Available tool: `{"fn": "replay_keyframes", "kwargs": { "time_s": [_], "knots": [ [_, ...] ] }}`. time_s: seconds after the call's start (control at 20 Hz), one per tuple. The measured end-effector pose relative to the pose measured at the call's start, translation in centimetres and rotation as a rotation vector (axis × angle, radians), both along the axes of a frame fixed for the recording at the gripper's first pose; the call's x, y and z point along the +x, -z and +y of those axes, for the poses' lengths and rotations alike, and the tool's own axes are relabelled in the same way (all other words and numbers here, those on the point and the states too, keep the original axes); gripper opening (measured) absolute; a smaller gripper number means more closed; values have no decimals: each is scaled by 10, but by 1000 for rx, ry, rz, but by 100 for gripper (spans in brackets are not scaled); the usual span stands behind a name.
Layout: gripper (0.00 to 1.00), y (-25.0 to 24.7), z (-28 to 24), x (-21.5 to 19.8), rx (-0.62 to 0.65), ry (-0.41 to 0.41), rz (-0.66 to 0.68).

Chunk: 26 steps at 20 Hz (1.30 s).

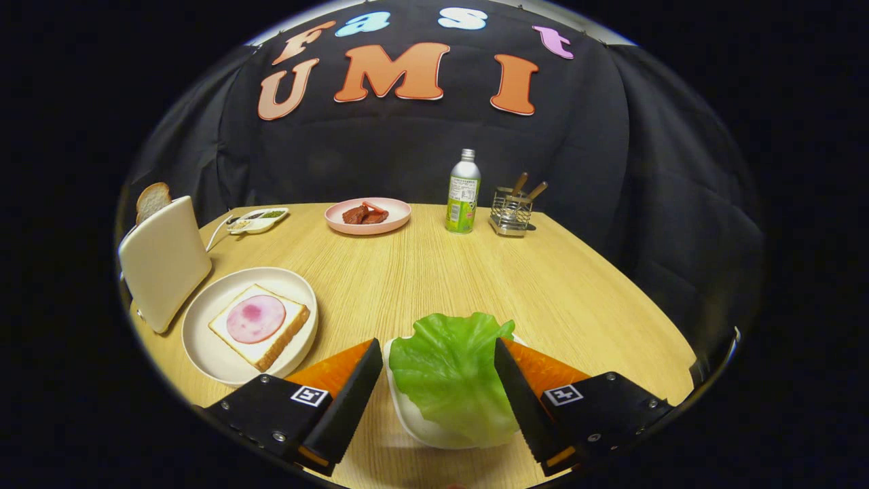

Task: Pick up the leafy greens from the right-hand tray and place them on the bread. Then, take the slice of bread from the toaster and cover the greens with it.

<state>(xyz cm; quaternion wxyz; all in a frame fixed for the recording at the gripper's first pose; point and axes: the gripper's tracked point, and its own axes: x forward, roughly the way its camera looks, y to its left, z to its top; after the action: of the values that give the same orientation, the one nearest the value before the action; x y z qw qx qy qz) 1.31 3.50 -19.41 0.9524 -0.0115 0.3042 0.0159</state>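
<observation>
Gripper [438, 353] jaws wide, straddling lettuce leaf [451, 377] on white tray [407, 418] at tabletop near edge; ham-topped bread [259, 325] on plate [217, 353] left.

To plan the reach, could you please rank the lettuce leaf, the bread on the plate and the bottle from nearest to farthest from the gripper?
1. Lettuce leaf, between the open gripper fingers.
2. Bread on the plate, ahead to the left.
3. Bottle, far across the table.
</observation>
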Motion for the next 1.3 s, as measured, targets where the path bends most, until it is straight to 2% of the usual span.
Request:
{"fn": "replay_keyframes", "kwargs": {
  "time_s": [0.4, 0.85, 0.95, 1.15, 1.3],
  "knots": [
    [99, 24, -1, -7, 32, 26, 84],
    [96, 29, 4, -10, 109, 22, 121],
    [93, 30, 6, -12, 121, 16, 125],
    [76, 29, 14, -13, 141, 10, 141],
    [66, 29, 13, -14, 156, 11, 143]
  ]
}}
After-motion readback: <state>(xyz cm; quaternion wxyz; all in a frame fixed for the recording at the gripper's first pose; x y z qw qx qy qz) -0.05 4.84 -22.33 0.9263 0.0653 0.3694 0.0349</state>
